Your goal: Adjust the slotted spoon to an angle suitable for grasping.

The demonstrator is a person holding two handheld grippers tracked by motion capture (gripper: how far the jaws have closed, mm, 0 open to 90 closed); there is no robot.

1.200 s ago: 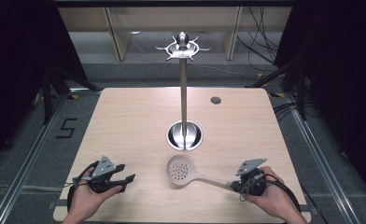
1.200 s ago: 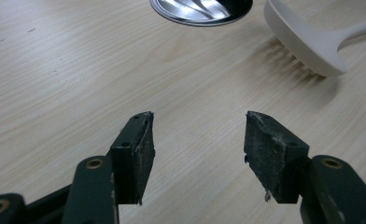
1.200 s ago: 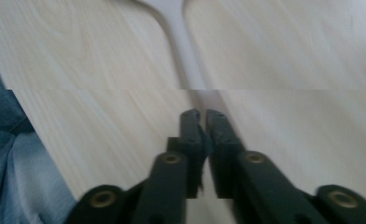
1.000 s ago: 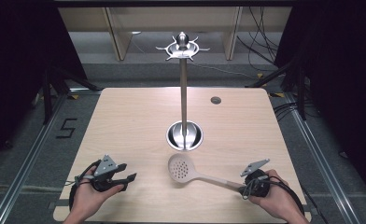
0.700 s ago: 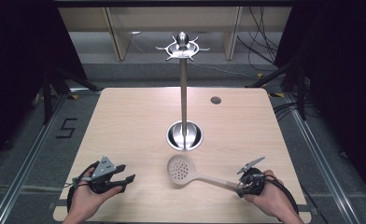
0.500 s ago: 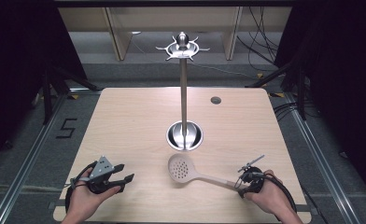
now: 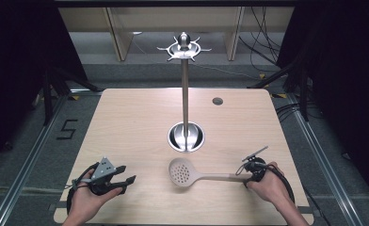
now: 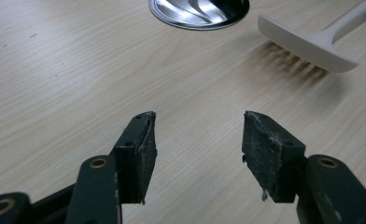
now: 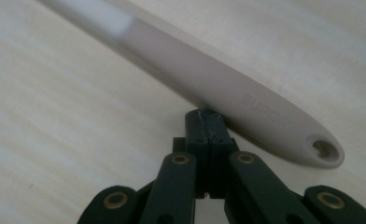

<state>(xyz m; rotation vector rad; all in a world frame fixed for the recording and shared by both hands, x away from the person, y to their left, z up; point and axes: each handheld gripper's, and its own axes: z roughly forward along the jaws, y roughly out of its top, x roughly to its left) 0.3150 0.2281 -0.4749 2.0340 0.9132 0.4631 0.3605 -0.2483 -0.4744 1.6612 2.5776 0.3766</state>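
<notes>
We see the skimmer [image 7: 187,173] flat on the worktop [image 7: 135,122], near the stand [image 7: 186,136]. Right gripper [image 9: 204,119] fingers pressed together, empty, tips against its handle. Left gripper [image 8: 199,135] fingers spread wide, empty.

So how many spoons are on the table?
1. A pale spoon with holes lies at the near middle of the table, in front of the metal stand; its handle reaches to the right claw.

tall metal stand [image 7: 185,94] mid-table [image 7: 126,122], small dark disc [image 7: 217,100] beyond
</notes>
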